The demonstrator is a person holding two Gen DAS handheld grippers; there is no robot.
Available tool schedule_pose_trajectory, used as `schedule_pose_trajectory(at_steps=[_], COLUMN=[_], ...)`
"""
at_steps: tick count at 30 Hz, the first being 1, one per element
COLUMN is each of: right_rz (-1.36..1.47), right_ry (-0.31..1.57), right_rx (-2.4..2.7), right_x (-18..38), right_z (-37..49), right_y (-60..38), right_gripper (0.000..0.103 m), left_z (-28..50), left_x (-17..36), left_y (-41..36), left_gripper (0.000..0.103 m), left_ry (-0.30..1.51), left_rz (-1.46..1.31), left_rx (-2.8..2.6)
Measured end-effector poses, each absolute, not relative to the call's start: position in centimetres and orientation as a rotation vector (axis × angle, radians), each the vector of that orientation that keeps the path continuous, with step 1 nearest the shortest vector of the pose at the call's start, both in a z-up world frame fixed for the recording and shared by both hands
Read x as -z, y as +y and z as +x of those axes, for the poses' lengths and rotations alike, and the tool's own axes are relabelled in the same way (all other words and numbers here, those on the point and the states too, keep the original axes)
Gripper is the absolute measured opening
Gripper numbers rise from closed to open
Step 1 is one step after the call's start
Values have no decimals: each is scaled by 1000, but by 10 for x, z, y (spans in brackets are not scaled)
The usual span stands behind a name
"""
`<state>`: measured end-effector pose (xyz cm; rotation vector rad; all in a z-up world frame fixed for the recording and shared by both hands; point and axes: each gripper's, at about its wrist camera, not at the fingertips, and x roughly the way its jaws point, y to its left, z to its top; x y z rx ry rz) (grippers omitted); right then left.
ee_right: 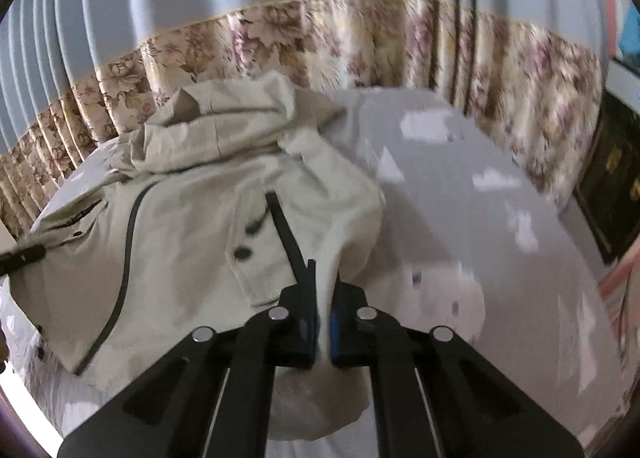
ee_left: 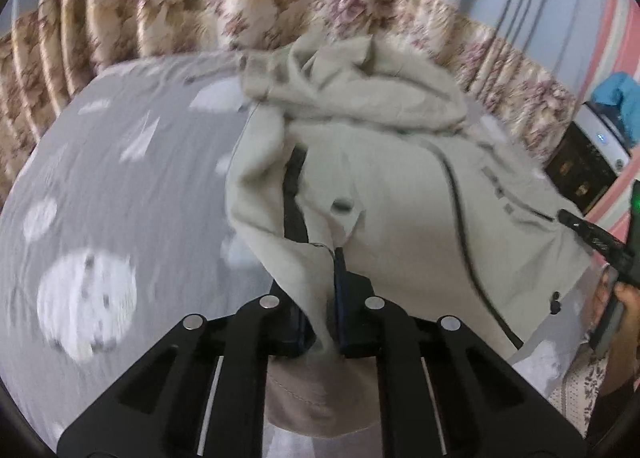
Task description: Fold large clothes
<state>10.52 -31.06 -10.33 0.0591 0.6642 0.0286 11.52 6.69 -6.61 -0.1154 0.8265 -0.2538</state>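
A pale beige hooded jacket (ee_left: 400, 186) with dark zippers lies on a grey bed sheet (ee_left: 120, 186); its hood is bunched at the far end. My left gripper (ee_left: 322, 298) is shut on a fold of the jacket's fabric at its near left edge and lifts it. In the right wrist view the jacket (ee_right: 192, 226) lies to the left, and my right gripper (ee_right: 323, 298) is shut on its near right edge, with cloth pinched between the fingers. The other gripper's dark tip (ee_left: 592, 234) shows at the jacket's right side.
The grey sheet (ee_right: 460, 218) has white cartoon prints. A floral curtain (ee_left: 180, 6) hangs behind the bed. A dark cabinet (ee_left: 576, 174) with a white appliance stands at the right. A hand (ee_left: 624, 310) shows at the right edge.
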Motion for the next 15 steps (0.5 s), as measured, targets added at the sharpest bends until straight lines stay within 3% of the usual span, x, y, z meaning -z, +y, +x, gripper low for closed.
schedule_pose_trajectory(at_steps=[15], right_rz=[-65], right_ry=[466], right_rx=[8], right_x=[-17], right_z=[274], right_y=[-298], right_gripper=[4], left_z=[264], left_x=[-31], left_y=[57], left_gripper=[11], left_ry=[676], left_rz=[-16], left_rx=[183])
